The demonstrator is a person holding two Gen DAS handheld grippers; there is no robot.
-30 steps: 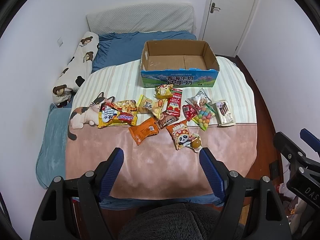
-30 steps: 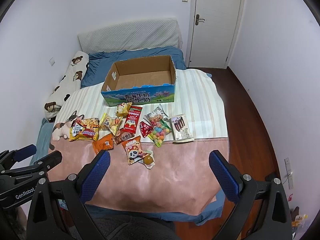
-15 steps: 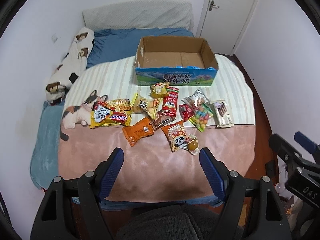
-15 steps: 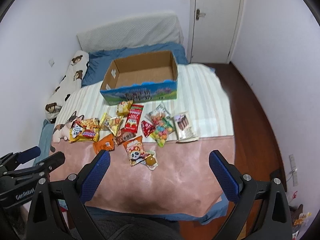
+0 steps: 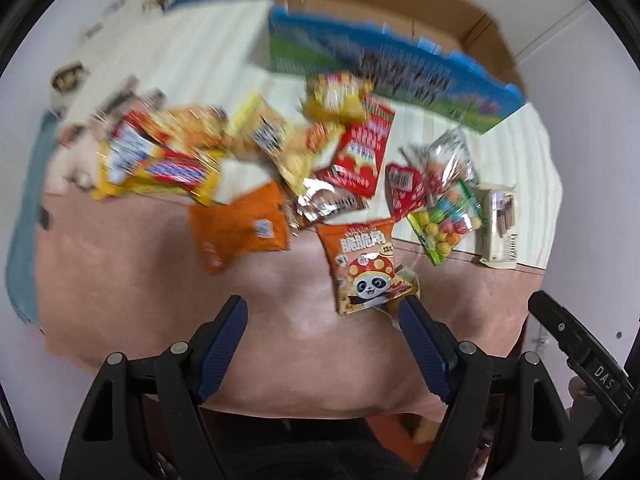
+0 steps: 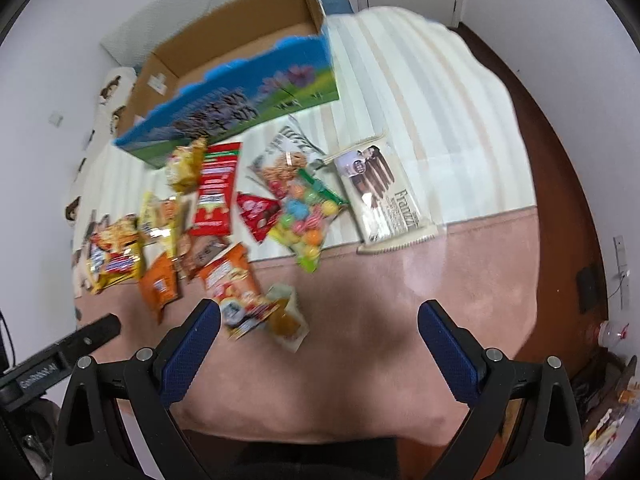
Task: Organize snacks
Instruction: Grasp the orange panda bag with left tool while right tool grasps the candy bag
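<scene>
- Both grippers have dropped toward the bed since the earlier frames, and the snack pile now fills far more of each view, blurred by the motion.
- Left gripper hangs over bare pink blanket with its jaws apart and nothing between them; its right fingertip sits just beside the near edge of the panda packet.
- Right gripper also has its jaws wide apart and empty, and the panda packet plus a small clear pouch lie just inside its left finger.
- Snacks lie loose in a band across the middle of the bed: a yellow bag at far left, an orange packet nearer, a candy-ball bag and a wafer pack to the right.
- Cardboard box stands open on the far side, just behind the pile, and no snack shows inside it, so I judge it the place they are meant to go.
- Nothing has been sorted yet, as I read it; the open jaws and steep downward aim suit a first pick, most likely the panda packet as the nearest piece.
</scene>
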